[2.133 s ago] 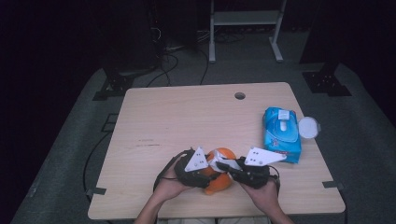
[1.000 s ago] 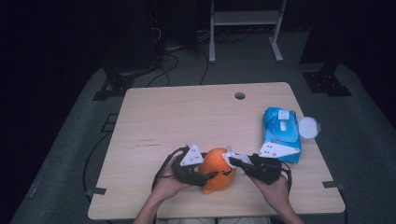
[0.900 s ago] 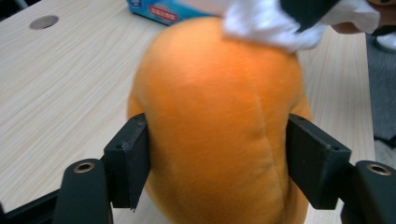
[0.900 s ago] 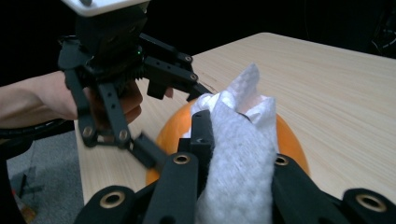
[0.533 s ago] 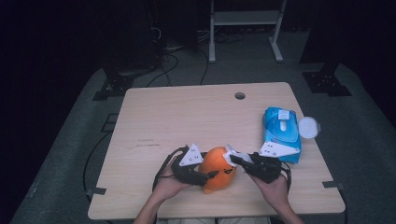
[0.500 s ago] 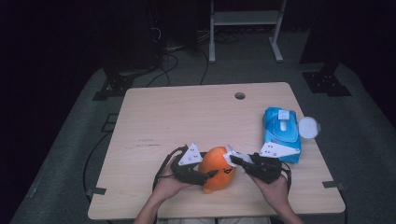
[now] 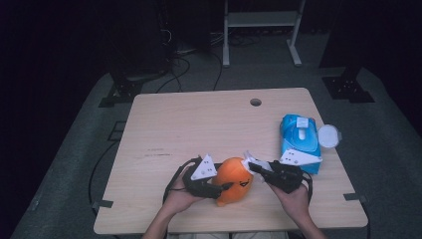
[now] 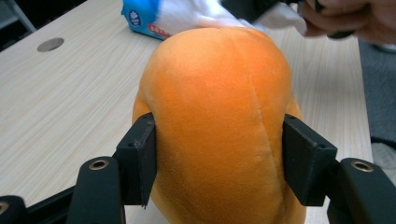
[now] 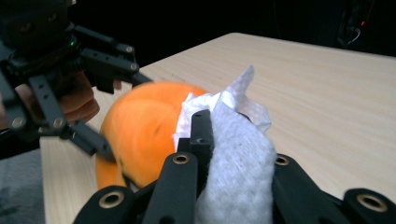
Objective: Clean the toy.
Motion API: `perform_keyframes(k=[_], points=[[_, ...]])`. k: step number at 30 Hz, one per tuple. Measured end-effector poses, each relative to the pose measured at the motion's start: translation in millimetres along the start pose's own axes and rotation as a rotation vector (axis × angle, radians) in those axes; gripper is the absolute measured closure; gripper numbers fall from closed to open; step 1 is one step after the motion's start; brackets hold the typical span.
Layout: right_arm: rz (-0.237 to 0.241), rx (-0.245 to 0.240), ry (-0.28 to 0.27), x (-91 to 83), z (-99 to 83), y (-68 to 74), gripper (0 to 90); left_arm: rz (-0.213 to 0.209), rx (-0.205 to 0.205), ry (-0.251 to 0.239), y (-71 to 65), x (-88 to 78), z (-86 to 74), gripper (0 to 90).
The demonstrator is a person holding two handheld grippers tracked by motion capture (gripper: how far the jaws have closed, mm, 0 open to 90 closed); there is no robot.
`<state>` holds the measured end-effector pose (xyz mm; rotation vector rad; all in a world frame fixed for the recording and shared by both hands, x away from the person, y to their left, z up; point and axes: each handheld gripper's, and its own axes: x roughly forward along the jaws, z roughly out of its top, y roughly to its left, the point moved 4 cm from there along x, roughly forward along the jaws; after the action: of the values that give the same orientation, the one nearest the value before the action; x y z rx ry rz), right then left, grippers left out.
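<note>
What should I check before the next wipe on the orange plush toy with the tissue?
1. Left gripper on the orange plush toy: jaws have just been closing, pads press both sides. Ok.
2. Right gripper shut on the white wipe: ok.
3. Wipe touching the toy: ok, it meets the top.
4. Toy resting on the table: ok.
5. Blue wipe pack clear of both hands: ok.
6. Dirt left on the toy: cannot tell.

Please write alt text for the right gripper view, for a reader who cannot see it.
The right gripper holds a white wipe against an orange plush toy on a wooden table. The left gripper grips the toy from the far side.
</note>
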<state>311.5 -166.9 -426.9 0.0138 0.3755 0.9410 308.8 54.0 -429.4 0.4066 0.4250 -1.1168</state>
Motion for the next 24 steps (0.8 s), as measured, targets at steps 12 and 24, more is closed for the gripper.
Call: perform_keyframes(k=[12, 24], points=[[0.038, -0.101, -0.025, 3.2, 20.4, 28.7, 80.0, -0.016, 0.035, -0.013, -6.4, -5.4, 7.5, 37.8], [0.029, -0.079, 0.0, 5.5, 10.2, 26.1, 80.0, -0.031, -0.069, -0.001, 0.3, 1.1, -0.9, 30.0]])
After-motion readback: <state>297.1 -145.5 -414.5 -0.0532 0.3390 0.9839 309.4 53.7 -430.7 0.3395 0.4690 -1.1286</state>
